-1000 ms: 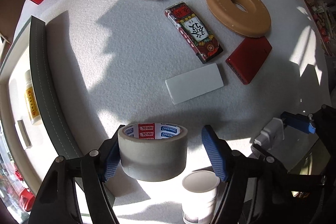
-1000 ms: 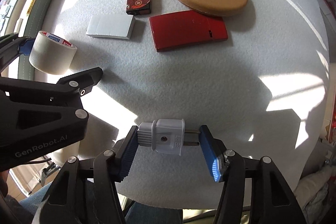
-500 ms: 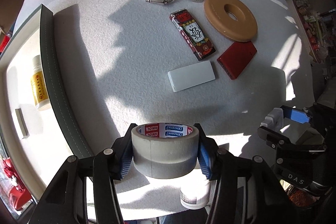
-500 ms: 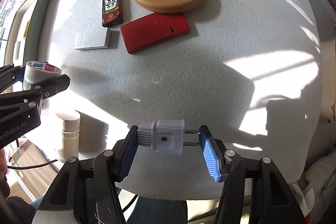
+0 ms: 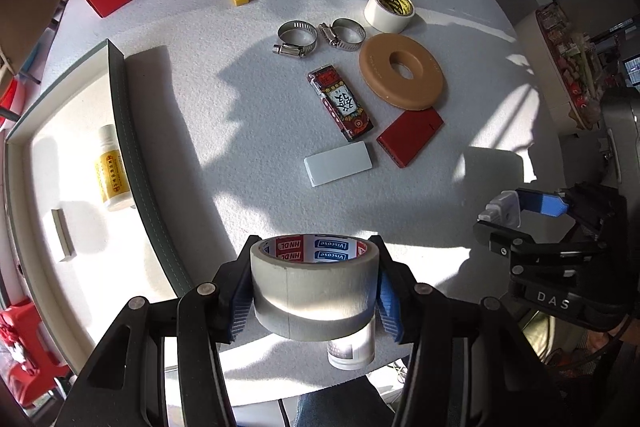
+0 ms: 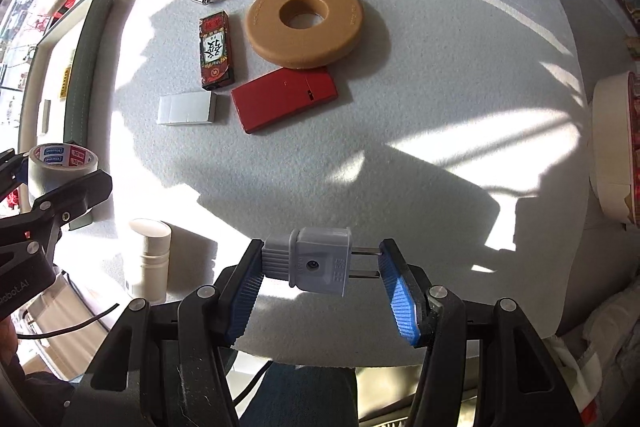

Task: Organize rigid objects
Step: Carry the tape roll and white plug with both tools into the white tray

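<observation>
One round white felt table (image 5: 200, 75) | sunlit, long shadows | cluttered shelves (image 5: 568, 39) behind

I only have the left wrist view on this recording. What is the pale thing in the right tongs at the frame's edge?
Observer: A grey two-pin plug. The right tongs clamp it lengthwise, one pad on its ribbed back, the other on the prong tips.
Operator: And the white thing half hidden under the tape roll?
Observer: A white capped bottle, standing upright near the table's near edge.
Operator: Anything beyond the table's right side?
Observer: A cream round container sits just past that edge; its contents are not readable.
</observation>
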`<state>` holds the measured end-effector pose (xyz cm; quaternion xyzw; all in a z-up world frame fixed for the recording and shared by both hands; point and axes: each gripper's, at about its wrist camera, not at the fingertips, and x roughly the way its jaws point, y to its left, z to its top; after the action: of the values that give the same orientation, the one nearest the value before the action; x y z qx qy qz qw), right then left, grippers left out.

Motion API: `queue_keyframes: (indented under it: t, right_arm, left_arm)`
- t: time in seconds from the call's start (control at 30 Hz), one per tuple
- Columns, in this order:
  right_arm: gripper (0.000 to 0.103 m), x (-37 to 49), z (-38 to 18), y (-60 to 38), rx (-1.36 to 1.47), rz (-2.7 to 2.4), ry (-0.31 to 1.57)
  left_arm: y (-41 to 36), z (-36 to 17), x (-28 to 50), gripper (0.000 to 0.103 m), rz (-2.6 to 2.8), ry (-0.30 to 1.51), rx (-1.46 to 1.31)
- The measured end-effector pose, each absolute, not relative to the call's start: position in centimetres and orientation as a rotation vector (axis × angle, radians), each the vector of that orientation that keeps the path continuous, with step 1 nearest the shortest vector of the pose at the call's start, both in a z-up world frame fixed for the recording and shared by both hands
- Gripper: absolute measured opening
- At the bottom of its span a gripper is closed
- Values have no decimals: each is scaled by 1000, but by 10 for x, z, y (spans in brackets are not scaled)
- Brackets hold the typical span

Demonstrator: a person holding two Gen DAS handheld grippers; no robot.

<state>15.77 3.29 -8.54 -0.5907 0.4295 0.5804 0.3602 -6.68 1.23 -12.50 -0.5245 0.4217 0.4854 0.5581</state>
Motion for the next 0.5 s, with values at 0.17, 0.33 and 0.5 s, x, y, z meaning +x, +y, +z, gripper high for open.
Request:
queue_keyframes:
  t: [0.17, 0.33, 0.5]
  right_arm:
    - [59, 145, -63, 38, -1532, 1528, 1053]
    - [59, 125, -38, 28, -1555, 1570, 988]
    - [59, 108, -26, 23, -1586, 1622, 927]
  left_arm:
    - [11, -117, -87, 56, 1199, 933, -1253]
    - [5, -113, -107, 56, 1265, 873, -1272]
    - [-5, -109, -131, 56, 1327, 827, -1293]
